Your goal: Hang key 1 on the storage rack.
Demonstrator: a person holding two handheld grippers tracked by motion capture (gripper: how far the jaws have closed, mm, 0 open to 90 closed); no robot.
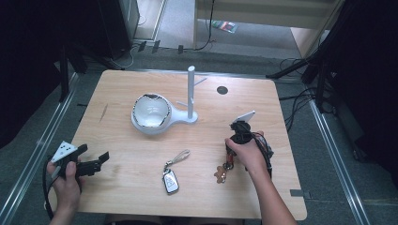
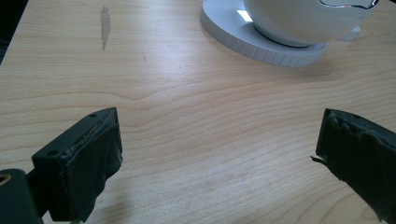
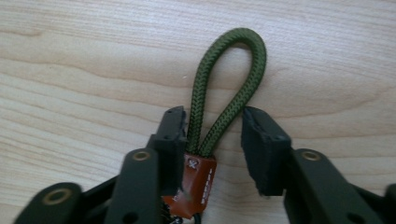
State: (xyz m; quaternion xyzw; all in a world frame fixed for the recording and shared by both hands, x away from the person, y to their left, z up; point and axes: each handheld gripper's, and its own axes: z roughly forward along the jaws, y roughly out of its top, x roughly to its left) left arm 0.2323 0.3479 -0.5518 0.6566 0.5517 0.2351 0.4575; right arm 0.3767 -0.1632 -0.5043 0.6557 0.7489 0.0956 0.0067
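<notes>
The dark green cord loop (image 3: 227, 88) of the keychain lies flat on the wooden table (image 1: 141, 168), and it sits squarely between the jaws of my right gripper (image 3: 214, 135). Its long axis runs straight away from me along the line of the jaws: the rounded end of the loop points forward, the brown leather tab (image 3: 195, 184) that binds its two strands sits back near the jaw roots. The left pad touches or nearly touches the near strand; the right pad stands just clear of the other, so the jaws are narrowed around the cord but not yet pinching it. I judge that a straight squeeze, with no turn of the wrist, would catch both strands just ahead of the tab.

From the high view, my right gripper (image 1: 228, 161) points down at the table's right front, with the keychain's charm (image 1: 219, 174) just beside it. The car key fob (image 1: 170, 181) lies nearby to the left, the white stand with its bowl (image 1: 151, 112) farther back. My left gripper (image 2: 215, 154) rests well apart at the left edge, jaws wide with nothing between them, so the right hand is plainly the nearer one.
</notes>
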